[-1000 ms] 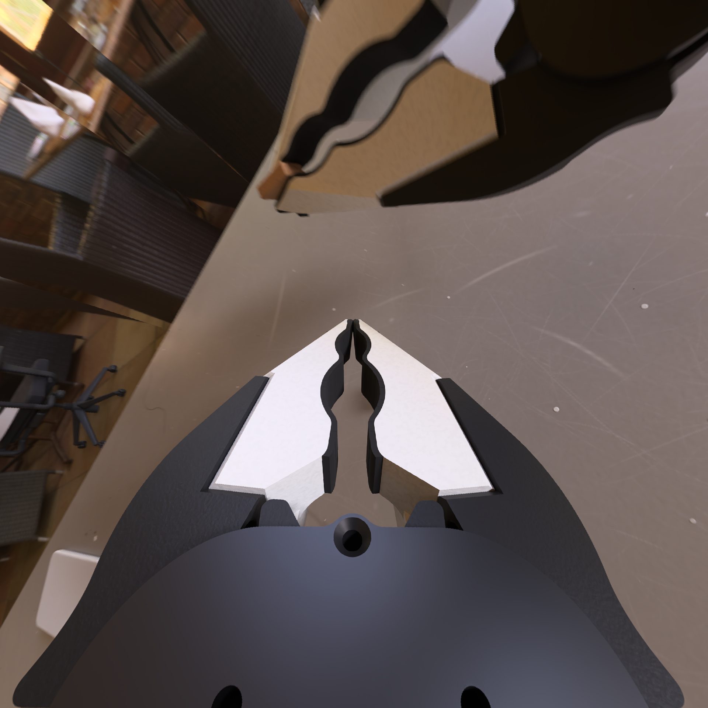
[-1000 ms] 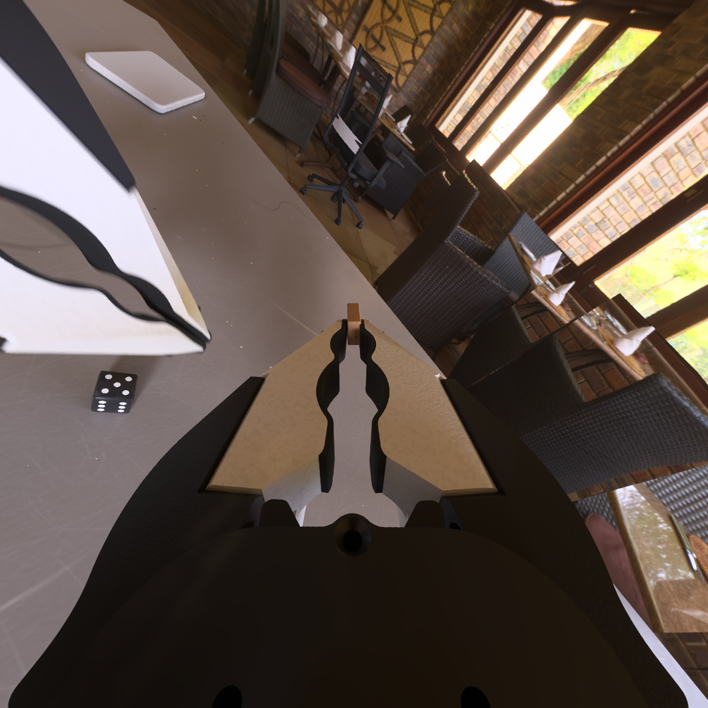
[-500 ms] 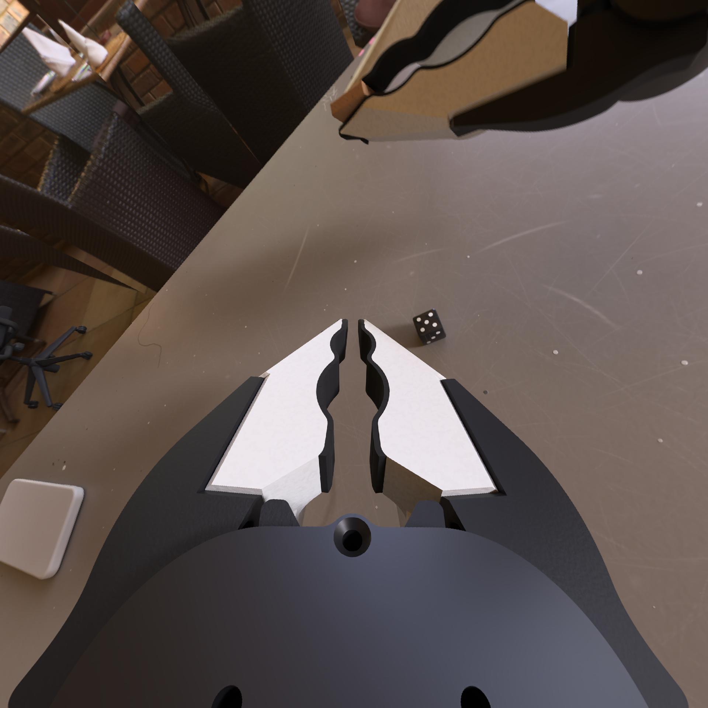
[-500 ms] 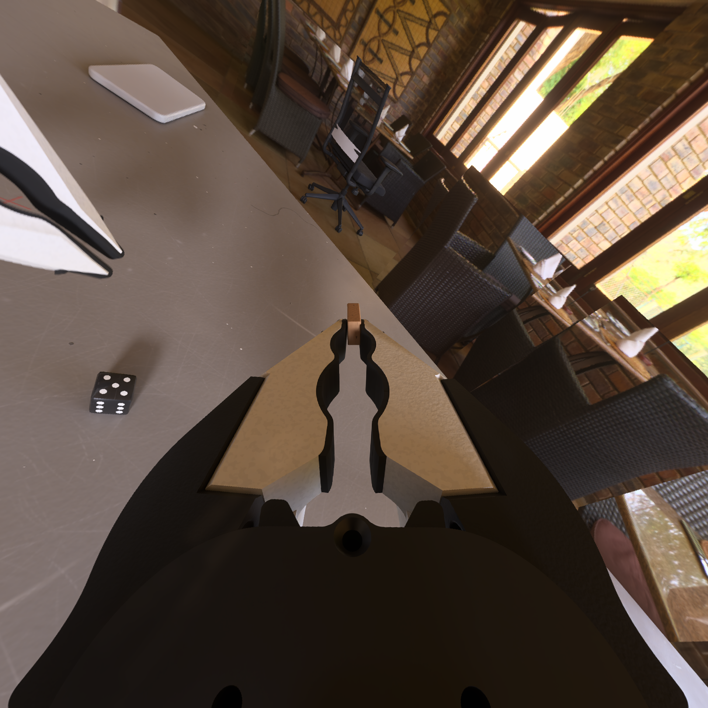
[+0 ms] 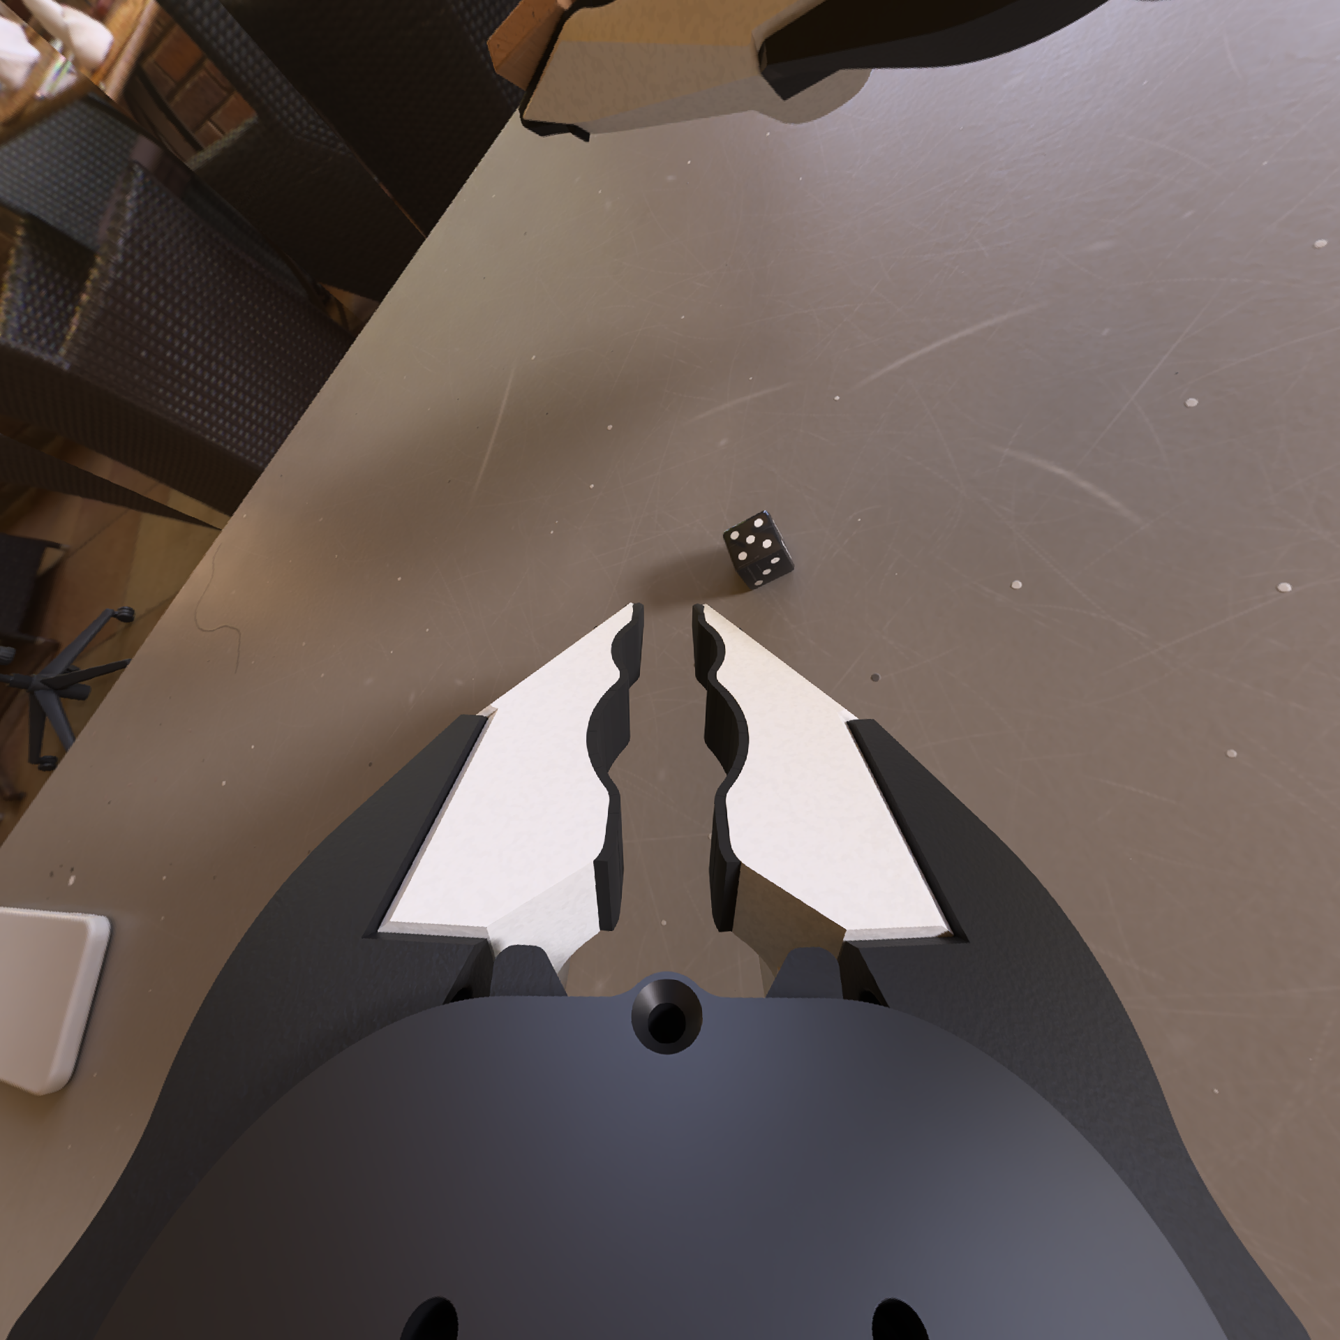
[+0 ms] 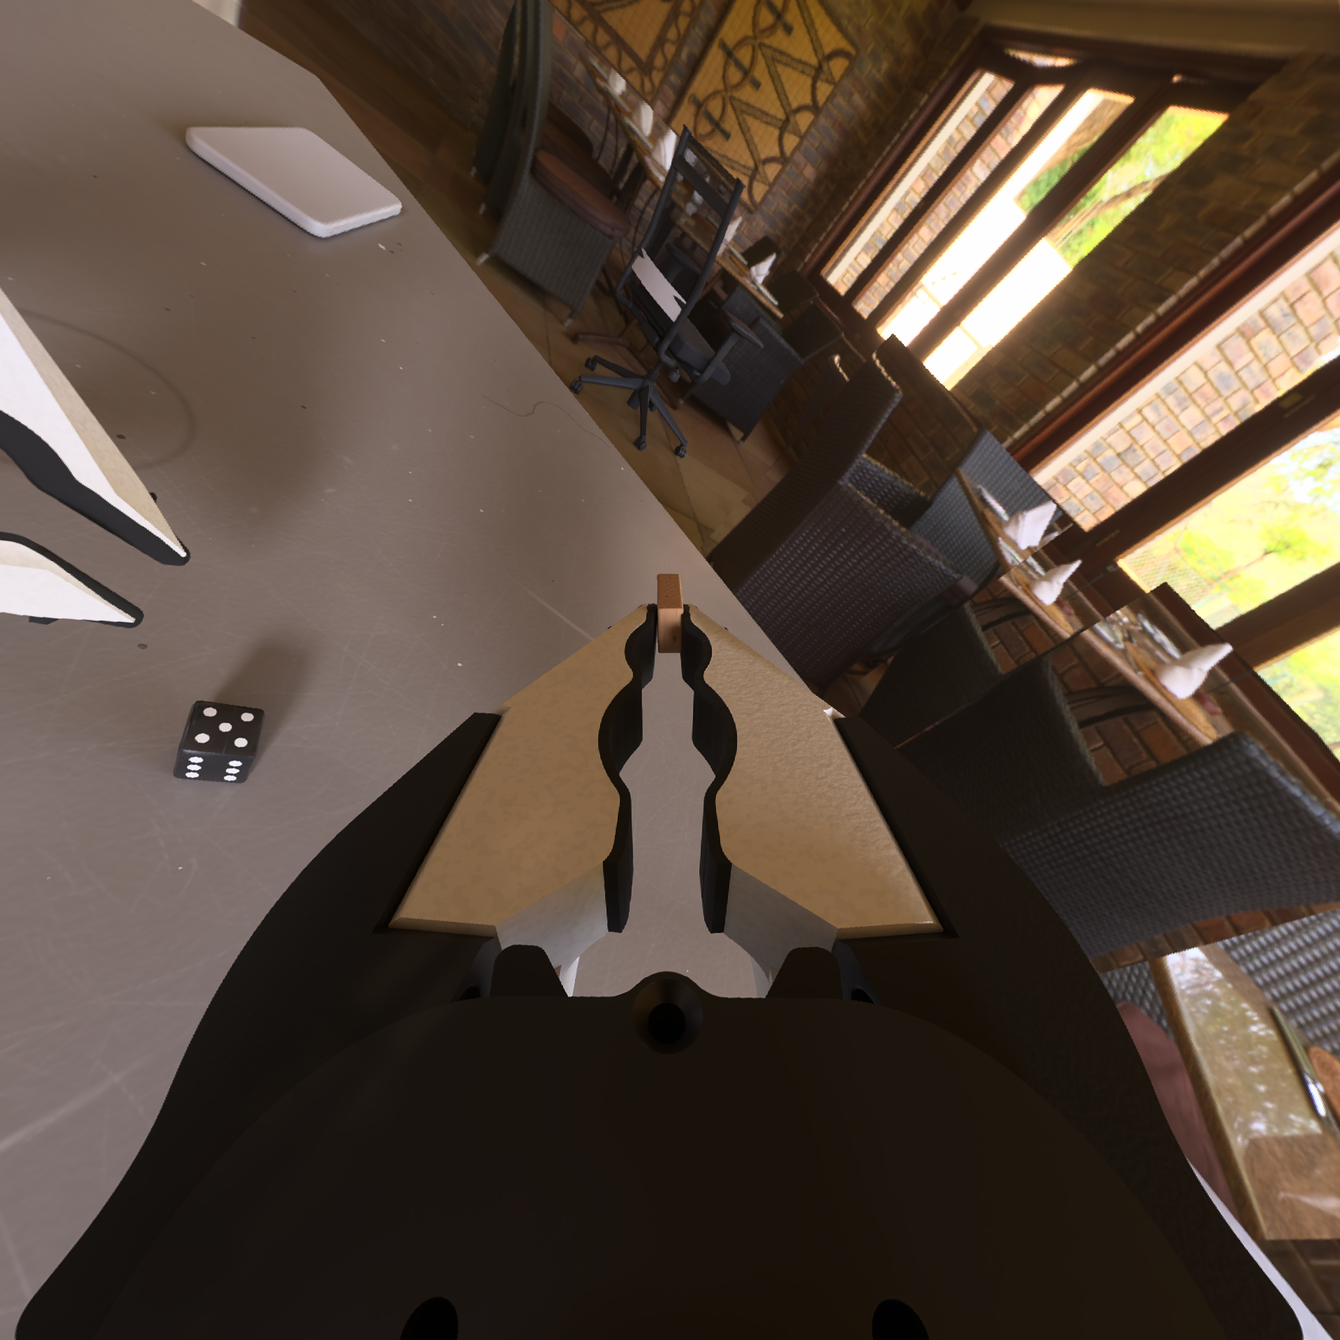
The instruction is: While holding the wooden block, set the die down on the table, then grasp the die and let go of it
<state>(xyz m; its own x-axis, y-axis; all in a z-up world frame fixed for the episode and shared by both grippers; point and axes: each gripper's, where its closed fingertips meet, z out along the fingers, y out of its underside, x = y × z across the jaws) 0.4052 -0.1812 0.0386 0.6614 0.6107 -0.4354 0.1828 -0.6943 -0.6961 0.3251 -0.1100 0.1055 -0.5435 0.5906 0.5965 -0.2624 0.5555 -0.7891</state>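
On the table we see the die free, our left gripper parted, our right gripper pinching the half-hidden wooden block.

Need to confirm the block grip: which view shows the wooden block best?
The right wrist view: the wooden block sits pinched at the right gripper tips, facing the camera. The left wrist view catches only a corner of it at the top edge.

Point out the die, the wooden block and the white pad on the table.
die (image 5: 758, 554): left wrist view, on its top face.
wooden block (image 6: 668, 613): right wrist view, on the end sticking out past the fingertips.
white pad (image 6: 294, 178): right wrist view, on its flat top.
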